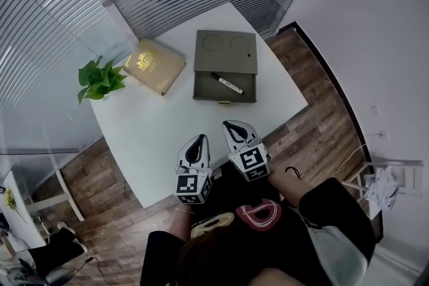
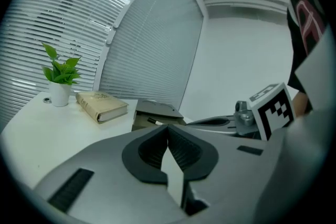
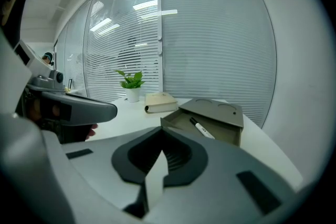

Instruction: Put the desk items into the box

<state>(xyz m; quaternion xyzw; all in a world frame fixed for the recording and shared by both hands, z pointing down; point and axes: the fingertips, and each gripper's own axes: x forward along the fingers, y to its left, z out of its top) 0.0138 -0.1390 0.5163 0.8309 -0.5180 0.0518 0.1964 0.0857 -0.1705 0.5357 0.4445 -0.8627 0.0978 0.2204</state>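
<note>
**Tongs.** I am holding both over the near edge of the round-cornered white table [image 1: 151,140], side by side and apart from each other. The left gripper [image 1: 198,139] is closed, its dark ribbed pads meeting with nothing between them. The right gripper [image 1: 232,124] is closed and empty in the same way. Neither is touching any desk item.

**Items.**
- The flat olive-grey box with a pull-out drawer [image 1: 226,50] is lying at about 12 o'clock from the tongs, well apart from them, with the drawer pulled out toward me.
- The black marker with a white barrel [image 1: 226,83] is lying slantwise inside that drawer.
- The gold-covered hardback book [image 1: 153,65] is resting on the table at about 11 o'clock, just left of the box.
- The small green plant in a white pot [image 1: 100,79] is standing at about 10 o'clock, near the table's left edge.

**Step in hand (judgement).** I am reading this as the gap after the marker went in: it is in the drawer, and I am carrying nothing. The book looks too large for the drawer, and the plant likewise, so I doubt either is meant for the box.

**Next move (judgement).** This probably calls for closing the drawer. I would reach forward to 12 o'clock and set the shut jaws square against the drawer front [image 1: 224,99]. Pushing straight toward the far edge should keep the box from skidding or turning.
</note>
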